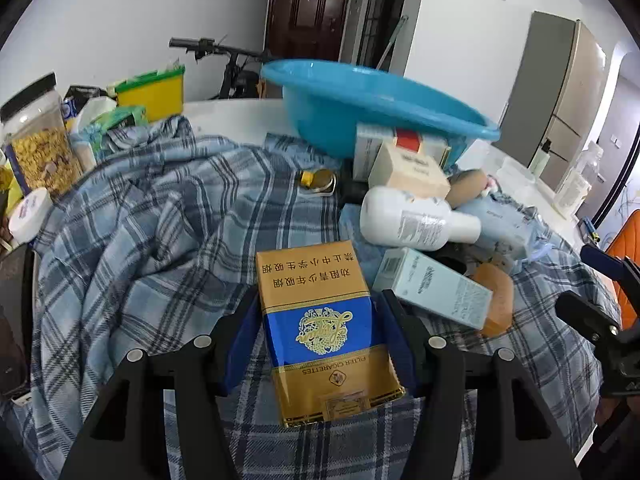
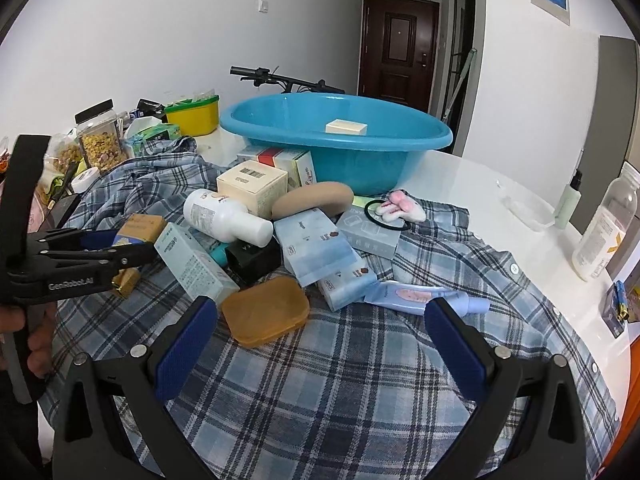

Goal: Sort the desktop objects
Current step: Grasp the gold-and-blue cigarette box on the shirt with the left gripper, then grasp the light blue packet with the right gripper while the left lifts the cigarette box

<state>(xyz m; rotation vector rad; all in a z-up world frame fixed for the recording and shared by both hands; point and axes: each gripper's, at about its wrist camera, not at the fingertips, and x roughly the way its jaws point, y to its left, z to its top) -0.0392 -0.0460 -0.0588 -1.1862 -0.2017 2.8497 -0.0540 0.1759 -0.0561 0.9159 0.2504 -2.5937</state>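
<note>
My left gripper (image 1: 320,320) is shut on a gold and blue cigarette pack (image 1: 320,320), held above the plaid shirt (image 1: 160,240); it also shows from the side in the right wrist view (image 2: 132,254). My right gripper (image 2: 320,320) is open and empty over the plaid shirt (image 2: 340,380), just short of an orange soap case (image 2: 266,310). A pile lies ahead: a white bottle (image 2: 228,216), a pale green box (image 2: 192,264), a cream box (image 2: 252,188), light blue packs (image 2: 316,248). A blue basin (image 2: 340,140) behind holds one cream box (image 2: 346,127).
A cereal jar (image 2: 100,136) and a yellow tub (image 2: 196,114) stand at the back left. A hair tie with a bunny (image 2: 396,210) lies right of the pile. Bottles (image 2: 600,232) stand at the table's right edge. A bicycle and a door are behind.
</note>
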